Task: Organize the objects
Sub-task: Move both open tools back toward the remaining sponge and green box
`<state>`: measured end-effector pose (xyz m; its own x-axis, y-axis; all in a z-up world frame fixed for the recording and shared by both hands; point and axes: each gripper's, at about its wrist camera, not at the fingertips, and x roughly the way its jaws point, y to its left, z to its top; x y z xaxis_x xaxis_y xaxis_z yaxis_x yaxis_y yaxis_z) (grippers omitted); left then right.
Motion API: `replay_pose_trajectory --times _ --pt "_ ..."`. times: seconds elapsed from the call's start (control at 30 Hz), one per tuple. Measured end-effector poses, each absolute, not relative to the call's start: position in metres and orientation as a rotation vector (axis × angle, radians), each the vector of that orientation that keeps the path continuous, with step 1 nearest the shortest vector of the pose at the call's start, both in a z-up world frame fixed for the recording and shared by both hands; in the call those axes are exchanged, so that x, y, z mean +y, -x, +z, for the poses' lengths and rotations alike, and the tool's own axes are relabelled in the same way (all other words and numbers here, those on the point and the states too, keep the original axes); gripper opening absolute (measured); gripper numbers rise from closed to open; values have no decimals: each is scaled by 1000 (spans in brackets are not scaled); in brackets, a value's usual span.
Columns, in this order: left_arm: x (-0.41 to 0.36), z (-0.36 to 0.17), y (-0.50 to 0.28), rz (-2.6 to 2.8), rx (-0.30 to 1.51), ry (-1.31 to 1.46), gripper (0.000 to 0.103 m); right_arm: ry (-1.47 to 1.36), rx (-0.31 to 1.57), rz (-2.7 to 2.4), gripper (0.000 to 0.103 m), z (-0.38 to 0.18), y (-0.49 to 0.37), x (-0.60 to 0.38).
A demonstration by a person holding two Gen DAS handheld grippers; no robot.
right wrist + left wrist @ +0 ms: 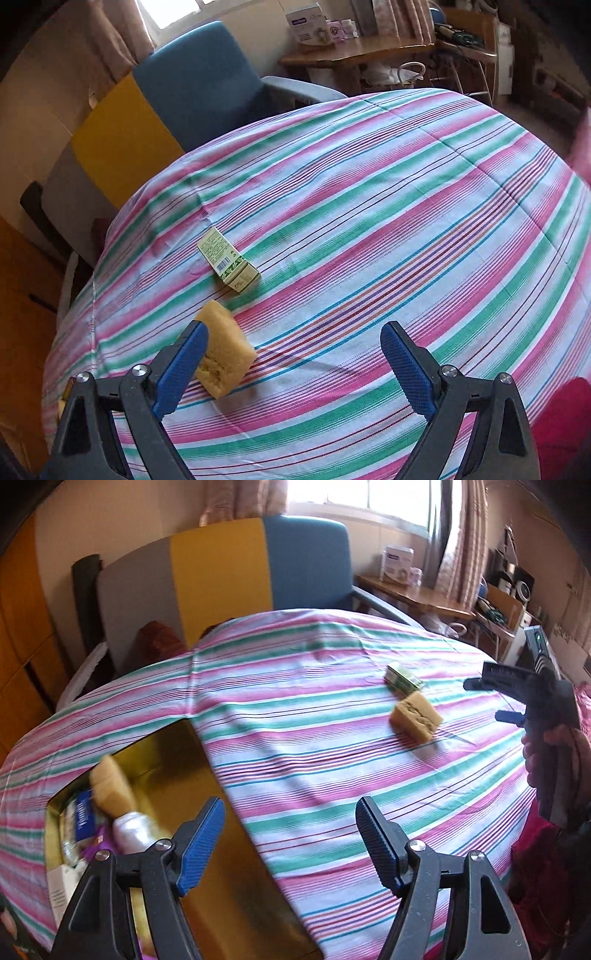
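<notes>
Yellow sponge (225,354) and green carton (229,260) lie loose on the striped cloth (369,221); my right gripper (295,365) and left gripper (291,840) gape empty, ready to box (207,760) them.

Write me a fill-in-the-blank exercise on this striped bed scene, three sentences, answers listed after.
1. On the striped sheet, the yellow sponge lies beside a small ____ carton.
2. The jaws of the right gripper stand ____, with nothing between them.
3. In the left wrist view, a second sponge sits inside the yellow ____, ahead of the left gripper.

Missing words: green; open; box
</notes>
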<state>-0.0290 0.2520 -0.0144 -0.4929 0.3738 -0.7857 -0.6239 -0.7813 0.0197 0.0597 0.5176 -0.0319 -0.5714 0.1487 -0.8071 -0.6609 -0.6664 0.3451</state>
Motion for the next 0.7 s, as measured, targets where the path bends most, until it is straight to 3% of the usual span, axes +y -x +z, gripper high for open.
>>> replay_pose_trajectory --times 0.43,0.7 --pt "361 -43 40 2039 393 1154 74 935 1037 2212 96 -26 -74 535" --pt "430 -80 73 1926 157 1397 81 919 1086 2214 97 -28 -73 537"
